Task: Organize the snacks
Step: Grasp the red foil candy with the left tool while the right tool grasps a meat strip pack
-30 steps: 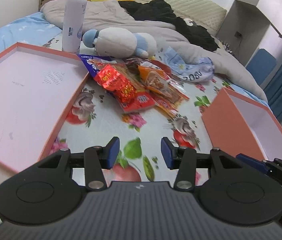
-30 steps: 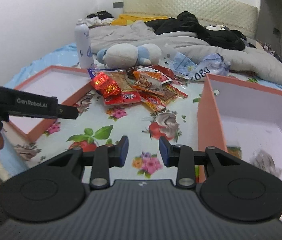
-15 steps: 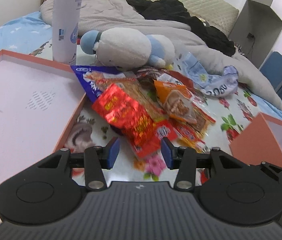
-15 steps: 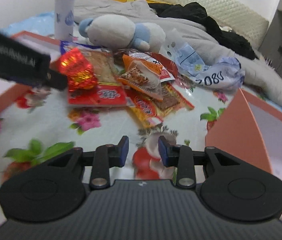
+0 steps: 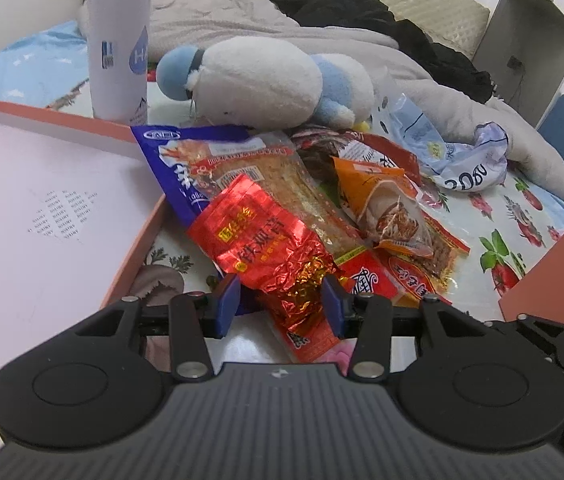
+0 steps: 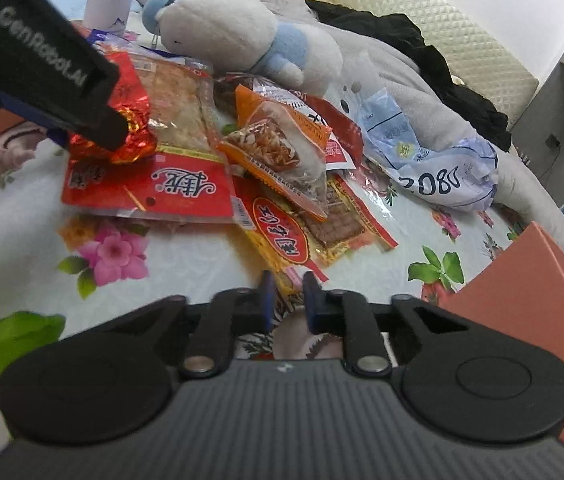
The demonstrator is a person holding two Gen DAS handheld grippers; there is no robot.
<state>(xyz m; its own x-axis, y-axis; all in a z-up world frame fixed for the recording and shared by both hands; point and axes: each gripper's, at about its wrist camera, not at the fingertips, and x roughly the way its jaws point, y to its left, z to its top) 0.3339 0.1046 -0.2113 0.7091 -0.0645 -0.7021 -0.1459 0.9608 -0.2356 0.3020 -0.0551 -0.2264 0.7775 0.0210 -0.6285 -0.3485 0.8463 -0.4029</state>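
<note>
between left gripper (image 5: 282, 300) pads, red foil packet (image 5: 266, 248), untouched; right gripper (image 6: 286, 294) closing over yellow packet corner (image 6: 283, 280).

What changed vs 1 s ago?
Both tongs came forward and down onto the snack pile. Left tongs now straddle the red foil packet. Right tongs are closing around the yellow packet's near edge. Nothing lifted yet; pile, plush toy and both boxes unmoved.
</note>
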